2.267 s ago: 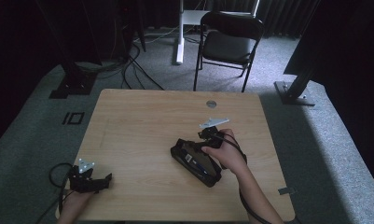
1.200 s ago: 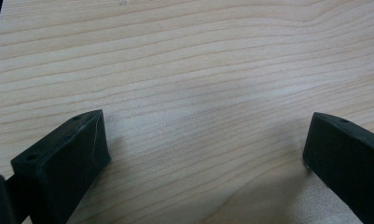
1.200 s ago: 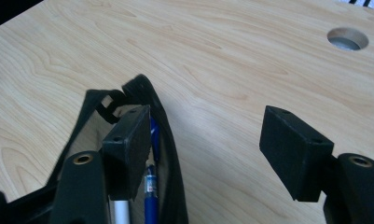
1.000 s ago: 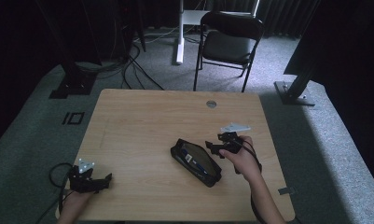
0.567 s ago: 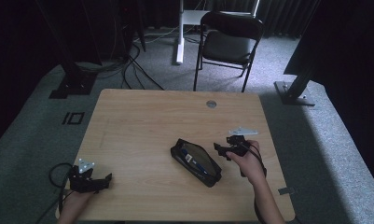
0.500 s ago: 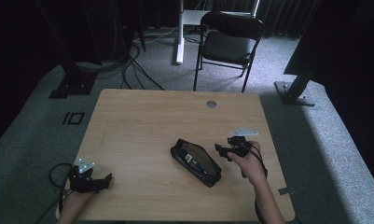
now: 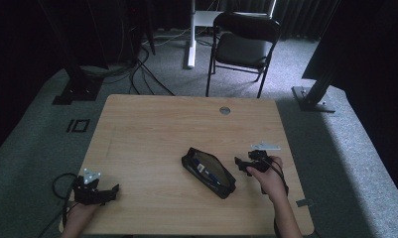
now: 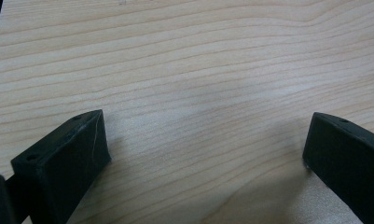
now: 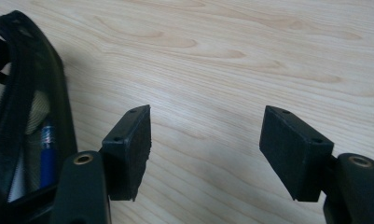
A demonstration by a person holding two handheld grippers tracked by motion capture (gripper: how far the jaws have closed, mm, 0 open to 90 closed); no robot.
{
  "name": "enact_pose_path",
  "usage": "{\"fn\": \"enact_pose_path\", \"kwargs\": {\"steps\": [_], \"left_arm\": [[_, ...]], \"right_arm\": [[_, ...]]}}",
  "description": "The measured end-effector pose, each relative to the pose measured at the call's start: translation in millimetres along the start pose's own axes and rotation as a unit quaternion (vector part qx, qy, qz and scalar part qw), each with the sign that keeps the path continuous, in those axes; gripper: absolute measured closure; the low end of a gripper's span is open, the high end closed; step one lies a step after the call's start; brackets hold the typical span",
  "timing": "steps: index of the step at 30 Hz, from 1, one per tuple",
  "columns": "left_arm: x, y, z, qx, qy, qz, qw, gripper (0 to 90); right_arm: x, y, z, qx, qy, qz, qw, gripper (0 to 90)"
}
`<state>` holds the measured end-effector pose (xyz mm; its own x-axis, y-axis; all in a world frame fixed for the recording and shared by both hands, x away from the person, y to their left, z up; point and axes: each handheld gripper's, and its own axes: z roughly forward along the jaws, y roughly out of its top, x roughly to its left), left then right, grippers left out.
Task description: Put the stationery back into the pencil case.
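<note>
Near the middle of the table (image 7: 152, 129), slightly toward the person's right, one black pencil case (image 7: 209, 172) is laid at a slant, its mesh face up. Two grippers are counted, one in each hand. The right gripper (image 7: 245, 164) is held just beside the case's right end, apart from it, jaws pointed toward it and spread with bare wood between them; nothing is gripped. The left gripper (image 7: 107, 191) is rested at the table's near left corner, well apart from the case, its jaws likewise wide apart over bare wood. One folding chair (image 7: 243, 42) is seen on the carpet beyond the far edge, and one round grommet (image 7: 225, 110) is set in the tabletop near that edge.

From the right gripper view the case (image 9: 21, 116) is shown at the left, beside the left jaw and not between the jaws, with a blue pen (image 9: 47, 151) visible through the mesh, a detail too small to be made out from above. From the left gripper view, wood grain is seen between the jaws.
</note>
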<state>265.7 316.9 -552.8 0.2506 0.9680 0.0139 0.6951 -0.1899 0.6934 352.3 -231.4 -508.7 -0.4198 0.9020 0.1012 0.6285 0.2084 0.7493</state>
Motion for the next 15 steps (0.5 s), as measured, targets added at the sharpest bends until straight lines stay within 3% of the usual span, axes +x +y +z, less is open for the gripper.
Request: {"fn": "enact_pose_path", "kwargs": {"steps": [15], "left_arm": [[0.2, 0.0, -0.1, 0.001, 0.0, 0.001, 1.0, 0.4]], "right_arm": [[-13.8, -27.1, -11.4, 0.0, -0.04, 0.03, 0.9987, 31.9]]}}
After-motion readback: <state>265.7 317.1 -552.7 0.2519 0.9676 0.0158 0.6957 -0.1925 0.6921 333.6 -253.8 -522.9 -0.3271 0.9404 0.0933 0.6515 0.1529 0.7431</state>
